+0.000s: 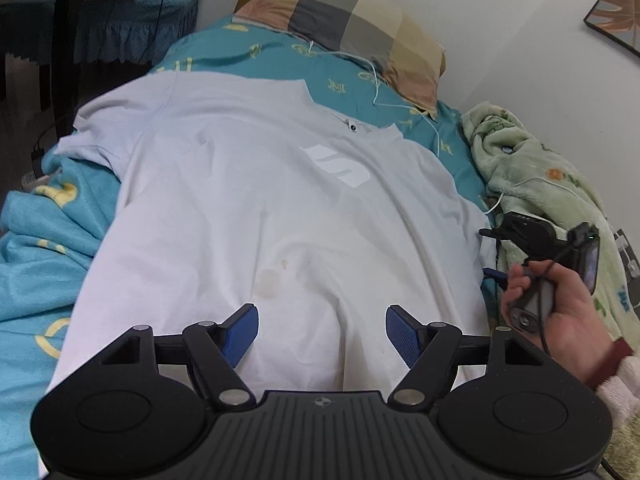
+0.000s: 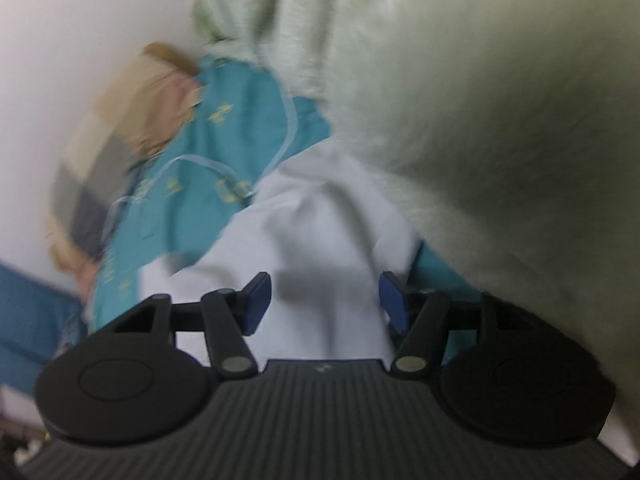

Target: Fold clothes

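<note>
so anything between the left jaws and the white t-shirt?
Nothing visible. The left gripper hangs open directly over the flat white cotton t-shirt on the teal patterned bedsheet. The fuzzy pale-green blanket sits at the shirt's right edge, outside that path.

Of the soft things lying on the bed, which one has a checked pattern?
The pillow at the head of the bed: checked in beige, grey and pink. The T-shirt is plain white, the fleece blanket green.

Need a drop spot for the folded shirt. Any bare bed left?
Only the teal sheet strip between the shirt collar and pillow, though a white cable crosses it. Right edge is crowded by the green blanket.
</note>
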{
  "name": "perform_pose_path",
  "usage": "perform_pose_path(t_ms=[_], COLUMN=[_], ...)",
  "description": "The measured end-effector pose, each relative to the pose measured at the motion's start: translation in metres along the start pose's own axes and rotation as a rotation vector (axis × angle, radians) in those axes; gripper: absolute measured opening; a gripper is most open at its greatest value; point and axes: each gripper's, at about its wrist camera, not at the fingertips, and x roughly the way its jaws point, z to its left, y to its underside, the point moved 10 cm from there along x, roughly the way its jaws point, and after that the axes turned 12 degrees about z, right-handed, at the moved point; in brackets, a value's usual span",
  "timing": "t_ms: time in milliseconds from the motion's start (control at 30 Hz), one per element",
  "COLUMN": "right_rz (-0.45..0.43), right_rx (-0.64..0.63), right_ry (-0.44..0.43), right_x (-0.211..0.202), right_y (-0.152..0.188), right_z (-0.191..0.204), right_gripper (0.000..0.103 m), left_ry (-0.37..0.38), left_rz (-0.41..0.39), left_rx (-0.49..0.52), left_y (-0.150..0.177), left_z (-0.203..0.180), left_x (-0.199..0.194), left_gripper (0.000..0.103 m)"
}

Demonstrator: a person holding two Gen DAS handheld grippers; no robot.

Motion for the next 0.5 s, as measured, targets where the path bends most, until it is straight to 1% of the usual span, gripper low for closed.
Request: perform_pose_path(t_ms=[67, 133, 167, 200, 233, 267, 333, 400, 433, 500], right_rz=[-0.036, -0.087, -0.11, -0.132, -0.154, -0.174, -0.199, -0.171, -0.166, -0.212], right_rx=[-0.012, -0.016, -0.016, -0.019, -0.024, -0.029, -0.046, -0.101, -0.133, -0.23], right_ry=[0.023, 0.019, -0.001, -0.038, -0.081, -0.102, -0.114, -0.08, -0.064, -0.054], right_x=[0.012, 0.018, 0.019, 0.02, 0.021, 0.022, 0.023, 0.026, 0.025, 0.009], right_y=[-0.003, -0.007, -0.01, -0.013, -0.016, -0.02, -0.025, -0.027, -0.027, -0.028], right_z=[0.0, 0.005, 0.01, 0.015, 0.019, 0.021, 0.023, 0.029, 0.033, 0.05], right_gripper=[0.07, 0.074, 0.082, 0.084, 0.084, 0.082, 0.064, 0.007, 0.006, 0.005], left_ry=[0.007, 0.015, 0.018, 0.022, 0.027, 0.029, 0.031, 0.037, 0.043, 0.053], left_rz=[0.012, 0.024, 0.03, 0.036, 0.038, 0.037, 0.031, 0.022, 0.017, 0.007], left_rx=[-0.01, -0.02, -0.026, -0.031, -0.041, -0.048, -0.061, -0.073, -0.076, -0.08], left_y=[-0.002, -0.005, -0.006, -0.007, -0.008, -0.009, -0.013, -0.016, -0.017, -0.019], left_z=[0.003, 0.005, 0.007, 0.008, 0.01, 0.011, 0.013, 0.014, 0.013, 0.011], left_x=[0.008, 0.015, 0.019, 0.022, 0.024, 0.025, 0.025, 0.023, 0.021, 0.018], left_gripper=[0.073, 0.073, 0.073, 0.073, 0.073, 0.073, 0.073, 0.073, 0.073, 0.073])
